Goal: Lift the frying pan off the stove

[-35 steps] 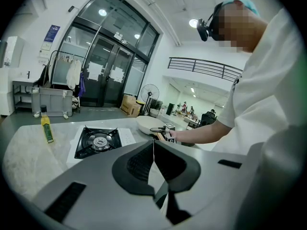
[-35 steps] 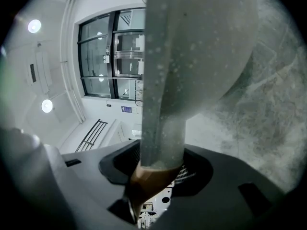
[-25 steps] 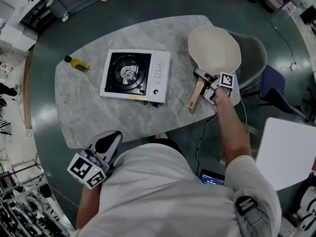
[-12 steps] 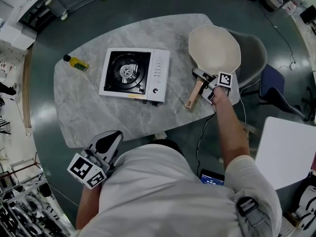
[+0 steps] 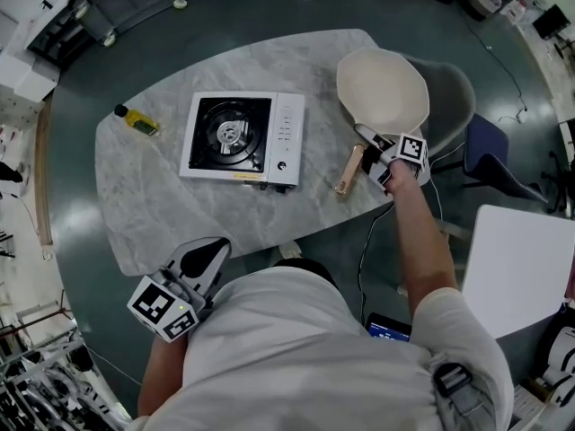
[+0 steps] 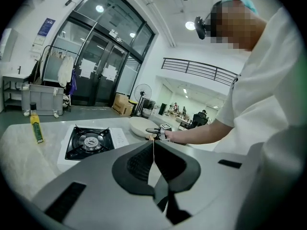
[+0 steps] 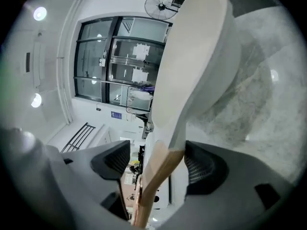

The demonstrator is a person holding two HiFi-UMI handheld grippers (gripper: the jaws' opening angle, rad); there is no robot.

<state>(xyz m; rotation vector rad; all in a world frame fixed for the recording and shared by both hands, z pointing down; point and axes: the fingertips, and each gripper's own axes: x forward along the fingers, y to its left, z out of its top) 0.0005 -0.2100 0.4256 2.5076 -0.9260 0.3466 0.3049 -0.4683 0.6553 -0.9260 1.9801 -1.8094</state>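
Note:
The cream frying pan [image 5: 382, 88] lies on the marble table [image 5: 180, 214], to the right of the white single-burner stove [image 5: 243, 139], whose burner is bare. Its wooden handle [image 5: 349, 169] points toward me. My right gripper [image 5: 370, 151] sits at the handle's root. In the right gripper view the handle [image 7: 156, 181] runs between the jaws, which are opening, and a gap shows beside the left pad. The pan's bowl [image 7: 196, 56] rests on the tabletop. My left gripper [image 5: 202, 259] hangs shut and empty by my waist, off the table's near edge.
A yellow oil bottle [image 5: 137, 121] stands at the table's far left. A grey chair [image 5: 454, 92] is tucked behind the pan. A white tabletop [image 5: 521, 268] is at my right. The left gripper view shows the stove [image 6: 88, 142] and the bottle [image 6: 36, 128].
The pan stays where it lay, right of the stove, with the right gripper still at its handle. The head view has shifted a little. The left gripper has not moved.

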